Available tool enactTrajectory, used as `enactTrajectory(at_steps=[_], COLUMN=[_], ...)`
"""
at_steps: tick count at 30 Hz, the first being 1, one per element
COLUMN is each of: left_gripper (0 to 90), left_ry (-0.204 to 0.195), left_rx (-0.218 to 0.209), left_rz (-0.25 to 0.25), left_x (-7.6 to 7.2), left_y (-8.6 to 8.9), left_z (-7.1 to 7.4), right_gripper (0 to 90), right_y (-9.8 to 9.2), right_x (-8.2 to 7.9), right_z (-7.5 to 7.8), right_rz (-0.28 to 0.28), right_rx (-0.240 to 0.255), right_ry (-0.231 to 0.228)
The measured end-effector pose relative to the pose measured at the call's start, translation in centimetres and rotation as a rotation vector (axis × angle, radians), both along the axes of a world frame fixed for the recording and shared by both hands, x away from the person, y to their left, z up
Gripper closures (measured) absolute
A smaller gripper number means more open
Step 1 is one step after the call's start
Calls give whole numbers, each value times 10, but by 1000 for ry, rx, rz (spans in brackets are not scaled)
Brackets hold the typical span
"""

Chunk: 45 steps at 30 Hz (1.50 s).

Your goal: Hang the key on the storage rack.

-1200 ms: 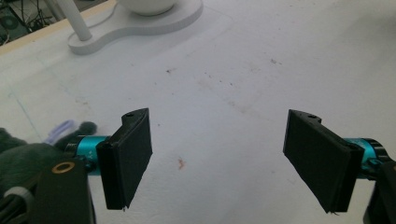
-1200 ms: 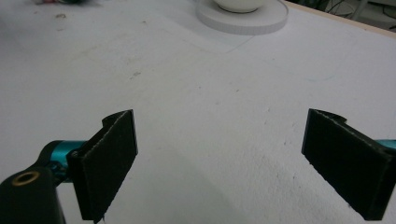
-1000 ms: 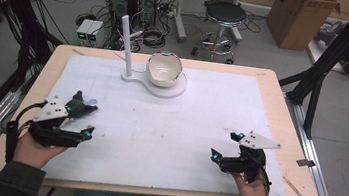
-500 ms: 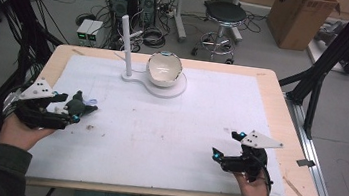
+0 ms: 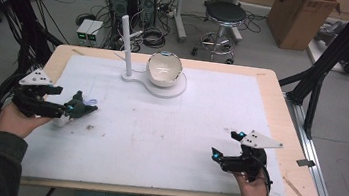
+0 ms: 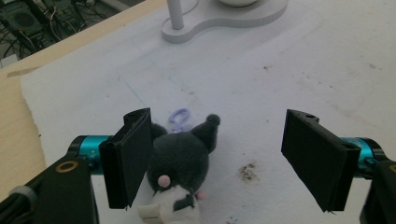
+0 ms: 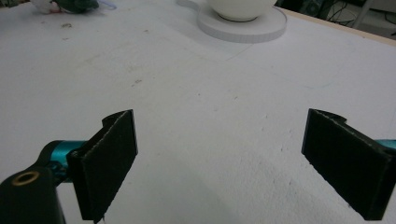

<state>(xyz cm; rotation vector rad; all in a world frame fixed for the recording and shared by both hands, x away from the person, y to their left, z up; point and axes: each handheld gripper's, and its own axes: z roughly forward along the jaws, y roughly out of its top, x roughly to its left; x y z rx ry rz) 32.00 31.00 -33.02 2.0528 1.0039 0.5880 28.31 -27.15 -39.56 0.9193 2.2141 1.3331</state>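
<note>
A small dark grey plush toy [image 5: 79, 108] with a white face and a purple loop [image 6: 179, 116] lies on the white mat [image 5: 169, 127] at the left. My left gripper [image 5: 71, 110] is open at the toy's level. In the left gripper view the plush toy [image 6: 180, 161] lies between the jaws, close against the left one, with a wide gap to the right one. My right gripper [image 5: 225, 144] rests low near the front right of the mat. In its own view the right gripper [image 7: 219, 144] is open over bare mat.
A white bowl [image 5: 164, 69] sits on a round white base [image 5: 173, 90] with an upright white post [image 5: 127, 44] at the back middle of the table. The wooden table edge [image 5: 303, 144] borders the mat. A stool, boxes and cables lie beyond.
My left hand has swung left and away from the front edge, and its gripper now points right at the plush toy. The toy and the right gripper stay where they were.
</note>
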Motion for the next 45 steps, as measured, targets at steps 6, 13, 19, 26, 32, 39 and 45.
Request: enactTrajectory(at_steps=[6, 13, 19, 26, 32, 39, 45], left_gripper=[267, 282, 291, 282, 309, 311, 322], left_ry=[28, 78, 116, 142, 177, 205, 221], left_rx=[-2, 4, 10, 22, 57, 78, 111], left_rz=[53, 81, 99, 109, 114, 110, 122], left_x=[7, 16, 22, 26, 31, 34, 36], left_y=[9, 13, 15, 14, 12, 7, 6], left_z=[-11, -24, -38, -46, -54, -59, -62], right_gripper=[97, 97, 97, 97, 97, 97, 97], right_y=[3, 4, 5, 4, 5, 4, 3], right_x=[2, 2, 1, 1, 0, 0, 0], right_z=[-1, -2, -1, -2, -2, -1, -1], right_rz=[6, 8, 12, 11, 13, 16, 21], right_rx=[-2, 0, -5, -3, -3, -1, 2], right_ry=[-1, 8, -8, -10, -4, -13, -16])
